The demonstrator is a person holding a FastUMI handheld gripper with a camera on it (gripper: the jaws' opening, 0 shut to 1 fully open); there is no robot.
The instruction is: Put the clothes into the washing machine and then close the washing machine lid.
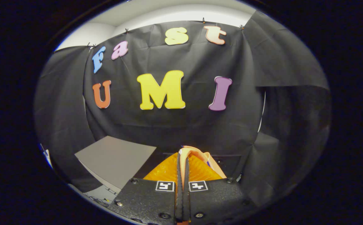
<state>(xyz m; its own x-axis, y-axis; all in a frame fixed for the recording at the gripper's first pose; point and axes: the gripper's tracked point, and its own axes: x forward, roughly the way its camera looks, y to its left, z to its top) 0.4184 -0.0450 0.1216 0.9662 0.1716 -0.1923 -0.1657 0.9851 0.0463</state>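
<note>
Fingers [183, 165] pinched shut on cloth [197, 154]
Gripper raised, aimed level at booth wall [184, 125]; peach cloth bunched between the tips; grey lid [115, 159] down-left, well apart.

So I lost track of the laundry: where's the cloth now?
In the gripper view, the peach cloth is pinched between the shut gripper fingers, with a grey panel nearby.

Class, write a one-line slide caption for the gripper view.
Tool shut on a peach-coloured garment, raised before the booth's black cloth wall.
</note>
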